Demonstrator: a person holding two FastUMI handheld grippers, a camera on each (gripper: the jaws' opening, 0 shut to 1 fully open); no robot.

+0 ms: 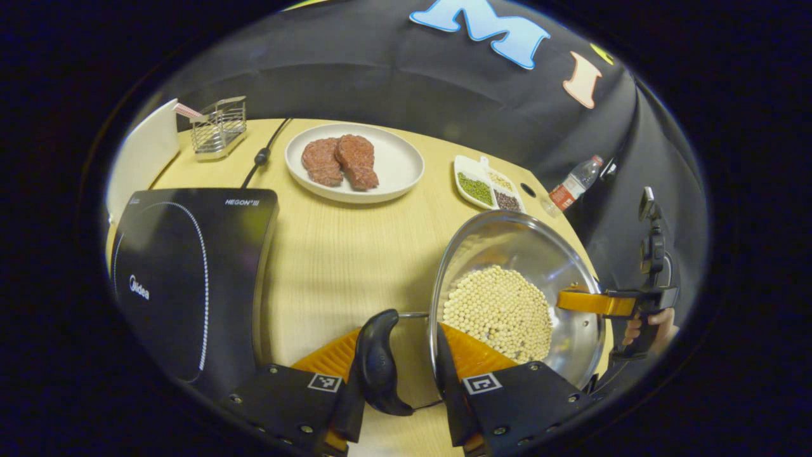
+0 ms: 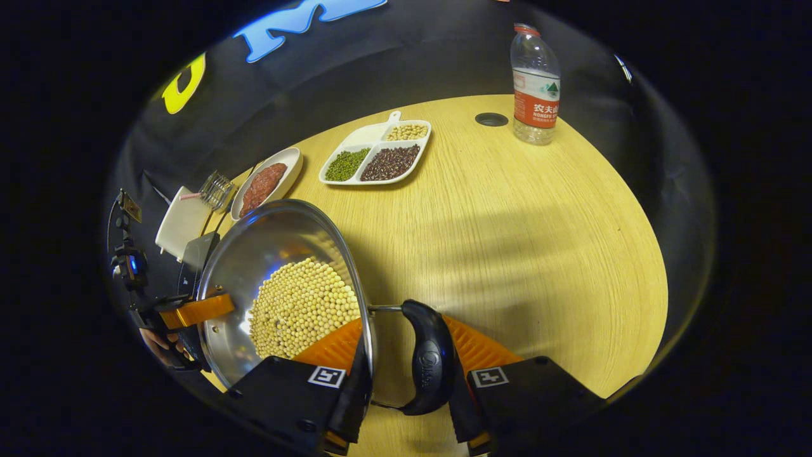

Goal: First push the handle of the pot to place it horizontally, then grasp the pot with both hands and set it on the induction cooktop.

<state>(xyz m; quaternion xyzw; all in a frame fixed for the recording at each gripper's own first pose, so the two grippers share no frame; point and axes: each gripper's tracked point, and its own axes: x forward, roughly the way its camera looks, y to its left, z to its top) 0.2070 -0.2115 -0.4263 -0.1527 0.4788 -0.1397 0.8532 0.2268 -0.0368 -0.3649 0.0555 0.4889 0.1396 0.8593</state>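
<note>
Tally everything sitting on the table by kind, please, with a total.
Pots: 1, pot holding pale beans
Cooktops: 1, induction cooktop
Plates: 1, plate with meat
Divided dishes: 1, divided dish of beans
Bottles: 1, bottle
Wire racks: 1, wire rack
White boards: 1, white board
Total: 7

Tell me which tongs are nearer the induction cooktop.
Left. The left tongs grip the pot on its side facing the induction cooktop; the right tongs grip its far side, the pot lying between.
</note>
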